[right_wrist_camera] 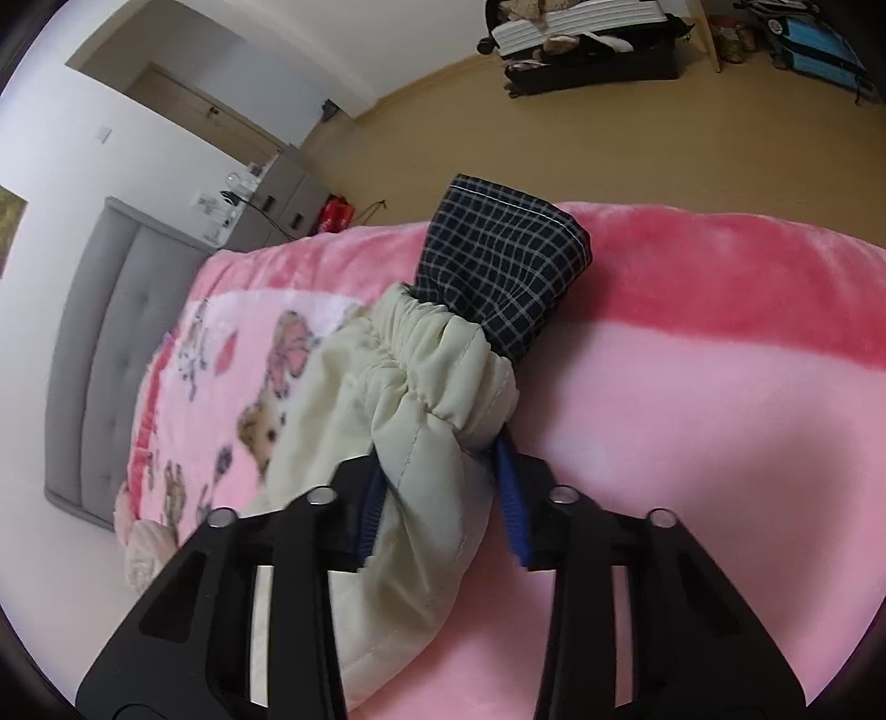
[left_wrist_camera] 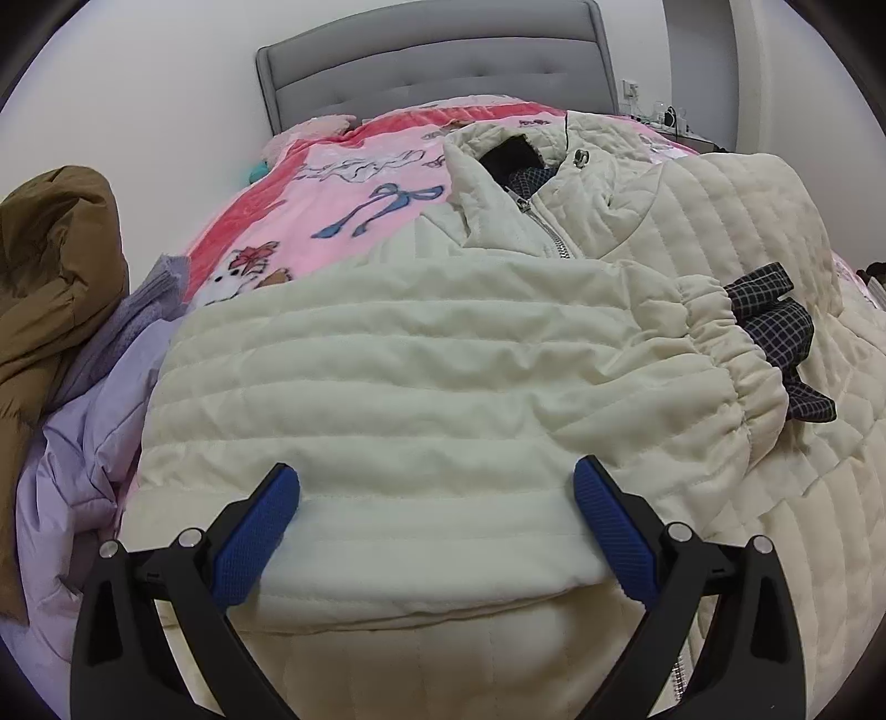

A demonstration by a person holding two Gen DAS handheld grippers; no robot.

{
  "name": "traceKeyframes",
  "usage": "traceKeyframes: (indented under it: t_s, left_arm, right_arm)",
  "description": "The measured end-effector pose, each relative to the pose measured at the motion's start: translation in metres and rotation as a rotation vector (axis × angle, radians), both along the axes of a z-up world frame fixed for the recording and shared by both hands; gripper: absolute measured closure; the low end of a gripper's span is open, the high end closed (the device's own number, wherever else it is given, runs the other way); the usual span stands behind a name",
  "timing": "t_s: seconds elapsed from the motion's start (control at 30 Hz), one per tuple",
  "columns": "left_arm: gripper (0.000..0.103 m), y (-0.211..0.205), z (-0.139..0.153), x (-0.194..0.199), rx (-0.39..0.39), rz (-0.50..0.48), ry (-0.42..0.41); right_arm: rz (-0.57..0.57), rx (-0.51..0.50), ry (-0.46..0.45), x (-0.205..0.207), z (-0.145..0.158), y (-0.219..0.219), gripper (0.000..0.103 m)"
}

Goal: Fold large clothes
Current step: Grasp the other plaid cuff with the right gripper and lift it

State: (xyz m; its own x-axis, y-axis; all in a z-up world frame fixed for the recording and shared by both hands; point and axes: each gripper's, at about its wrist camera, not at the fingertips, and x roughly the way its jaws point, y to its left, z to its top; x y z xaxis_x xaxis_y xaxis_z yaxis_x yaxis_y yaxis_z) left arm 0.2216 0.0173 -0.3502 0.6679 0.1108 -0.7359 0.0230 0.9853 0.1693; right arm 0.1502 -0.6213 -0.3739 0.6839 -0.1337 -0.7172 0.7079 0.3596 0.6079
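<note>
A cream quilted jacket [left_wrist_camera: 421, 387] lies zipped on the pink bed blanket. One sleeve is folded across its front, with a dark checked lining [left_wrist_camera: 775, 327] sticking out of the elastic cuff. My left gripper [left_wrist_camera: 437, 498] is open, its blue pads just above the folded sleeve. In the right wrist view my right gripper [right_wrist_camera: 443, 482] is shut on the other cream sleeve [right_wrist_camera: 426, 437] just behind its gathered cuff, held above the blanket. Checked lining [right_wrist_camera: 498, 266] pokes out of that cuff too.
A pink cartoon blanket [left_wrist_camera: 354, 194] covers the bed, with a grey headboard [left_wrist_camera: 437, 66] at the far end. A brown coat [left_wrist_camera: 50, 277] and a lilac jacket [left_wrist_camera: 77, 432] are piled at the left. The wooden floor [right_wrist_camera: 609, 144], an open suitcase [right_wrist_camera: 587, 50] and a nightstand [right_wrist_camera: 277, 194] lie beyond the bed.
</note>
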Motion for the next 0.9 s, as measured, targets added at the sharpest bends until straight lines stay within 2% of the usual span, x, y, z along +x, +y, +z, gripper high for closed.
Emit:
traceKeyframes:
  t_s: [0.13,0.23,0.33,0.47,0.53,0.63,0.7,0.77,0.9]
  left_arm:
    - [0.005,-0.002,0.000,0.001,0.005,0.005,0.006]
    - [0.005,-0.002,0.000,0.001,0.006,0.006,0.007]
    - [0.005,-0.002,0.002,0.000,0.006,0.010,0.001]
    - [0.005,0.000,0.009,-0.009,-0.009,-0.006,-0.003]
    - [0.005,0.003,0.016,-0.017,-0.031,-0.014,-0.009]
    - [0.005,0.011,0.028,-0.034,-0.068,-0.044,-0.030]
    - [0.005,0.017,0.033,-0.045,-0.076,-0.073,-0.037]
    - [0.005,0.022,0.037,-0.053,-0.085,-0.090,-0.033]
    - [0.005,0.047,0.044,-0.068,-0.167,-0.100,-0.037]
  right_arm:
    - [0.041,-0.064,-0.102,-0.001,0.041,0.015,0.078]
    - [0.173,-0.210,-0.186,0.008,0.102,0.055,0.078]
    - [0.367,-0.375,-0.312,0.025,0.176,0.126,0.079]
    - [0.600,-0.486,-0.423,0.052,0.239,0.215,0.079]
    - [0.747,-0.508,-0.459,0.070,0.257,0.269,0.079]
    - [0.916,-0.592,-0.488,0.082,0.267,0.342,0.079]
    - [1.048,-0.634,-0.487,0.091,0.261,0.399,0.079]
    - [1.150,-0.655,-0.471,0.094,0.245,0.442,0.079]
    - [1.311,-0.687,-0.399,0.084,0.193,0.510,0.079]
